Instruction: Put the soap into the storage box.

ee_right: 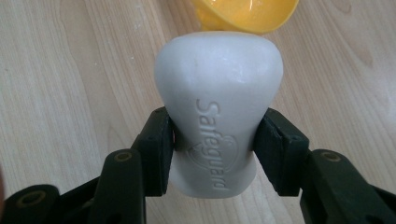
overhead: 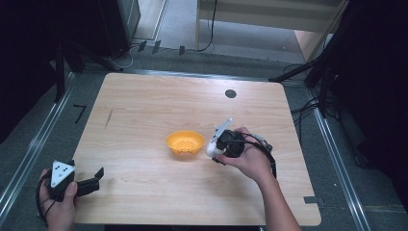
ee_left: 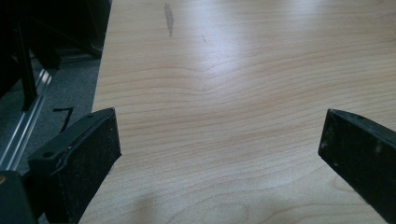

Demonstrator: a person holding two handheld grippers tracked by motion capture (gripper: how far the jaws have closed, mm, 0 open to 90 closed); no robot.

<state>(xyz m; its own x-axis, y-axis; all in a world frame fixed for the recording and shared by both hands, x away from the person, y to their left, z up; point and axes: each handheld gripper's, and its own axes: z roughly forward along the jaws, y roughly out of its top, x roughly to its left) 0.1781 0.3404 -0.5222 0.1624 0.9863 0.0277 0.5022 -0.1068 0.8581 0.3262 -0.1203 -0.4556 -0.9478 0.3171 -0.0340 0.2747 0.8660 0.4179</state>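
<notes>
R gripper is clamped on the white soap bar, pads squeezing its waist, bar clear of the table. In the high view it sits just at 3 o'clock of the yellow bowl, near mid-table. Judged step: carry soap over the bowl & drop it in. To do it well the person should keep squeeze steady (soap likely slick), lift enough to clear the rim, centre over the bowl before letting go. L gripper hangs idle at the table's 7 o'clock corner, jaws wide apart, nothing between. R gripper view gives the "Safeguard" stamp & exact pad contact; high view gives soap-to-bowl spacing instead.
</notes>
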